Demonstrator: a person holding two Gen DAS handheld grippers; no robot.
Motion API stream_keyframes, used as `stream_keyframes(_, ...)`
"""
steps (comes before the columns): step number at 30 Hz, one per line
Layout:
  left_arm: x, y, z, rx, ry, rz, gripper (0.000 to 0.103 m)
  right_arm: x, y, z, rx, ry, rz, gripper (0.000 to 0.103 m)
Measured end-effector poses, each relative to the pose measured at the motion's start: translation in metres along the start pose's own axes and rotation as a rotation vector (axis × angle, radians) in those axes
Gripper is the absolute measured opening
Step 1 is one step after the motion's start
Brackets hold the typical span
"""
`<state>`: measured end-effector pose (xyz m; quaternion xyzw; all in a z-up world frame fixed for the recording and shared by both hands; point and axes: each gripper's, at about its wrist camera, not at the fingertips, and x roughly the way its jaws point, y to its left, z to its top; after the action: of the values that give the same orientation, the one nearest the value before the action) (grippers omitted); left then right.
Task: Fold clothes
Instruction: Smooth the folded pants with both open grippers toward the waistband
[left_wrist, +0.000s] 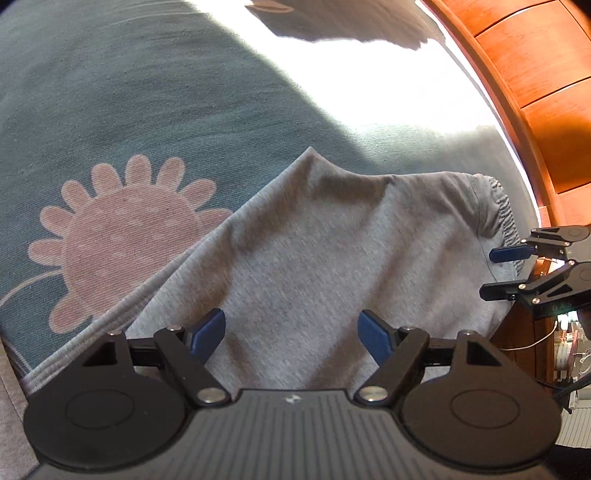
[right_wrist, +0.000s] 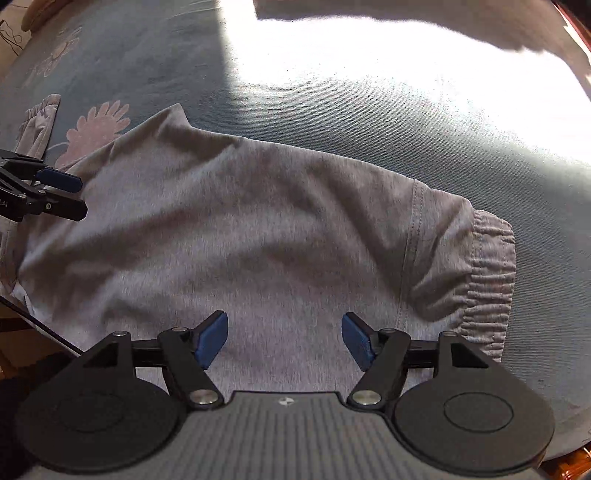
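Note:
A grey garment with an elastic gathered waistband lies spread on a teal bedspread; in the left wrist view the same grey garment fills the middle. My left gripper hovers open over its near part, nothing between its blue pads. Over the cloth's lower middle my right gripper is open too, and empty. Each gripper shows in the other's view: the right gripper by the waistband, the left gripper at the garment's left end.
The teal bedspread carries a pink flower print. Strong sunlight washes out its far part. An orange wooden bed frame curves along the right side. Another grey cloth piece lies at the far left.

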<state>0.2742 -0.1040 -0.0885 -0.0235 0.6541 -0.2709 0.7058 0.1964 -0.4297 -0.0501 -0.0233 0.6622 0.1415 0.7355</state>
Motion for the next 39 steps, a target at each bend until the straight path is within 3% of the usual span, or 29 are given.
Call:
stream_keyframes(6,0.004,-0.018,-0.023,-0.004,0.013,0.046,0.08,0.022,0.019,0.004,-0.045,-0.044,0.056,0.078)
stream_keyframes(10,0.014,-0.011,-0.043,-0.033,0.057,0.139,0.081,0.037,0.018,-0.002,-0.016,-0.019,0.06,0.083)
stream_keyframes(14,0.004,0.003,-0.06,-0.068,-0.001,0.092,0.088,0.046,0.015,-0.008,0.032,0.023,0.061,0.103)
stream_keyframes(20,-0.006,0.023,-0.07,-0.086,-0.063,-0.057,0.102,0.059,0.035,-0.001,0.072,0.068,-0.069,0.103)
stream_keyframes(22,-0.01,0.032,-0.076,-0.069,-0.089,-0.116,0.102,0.062,0.043,-0.002,0.097,0.06,-0.119,0.103)
stream_keyframes(24,-0.017,0.037,-0.08,-0.07,-0.103,-0.16,0.102,0.062,0.048,-0.003,0.161,0.05,-0.157,0.103)
stream_keyframes(27,-0.036,0.047,-0.08,-0.093,-0.143,-0.185,0.102,0.054,0.05,0.003,0.321,0.11,-0.212,0.103)
stream_keyframes(31,-0.05,0.077,-0.09,-0.113,-0.171,-0.213,0.102,0.027,0.087,0.008,0.422,-0.003,-0.273,0.103)
stream_keyframes(33,-0.049,0.094,-0.093,-0.151,-0.187,-0.178,0.102,0.024,0.116,0.013,0.39,-0.051,-0.264,0.103)
stream_keyframes(39,-0.051,0.121,-0.099,-0.247,-0.235,-0.26,0.102,0.037,0.139,0.005,0.229,-0.143,-0.201,0.103)
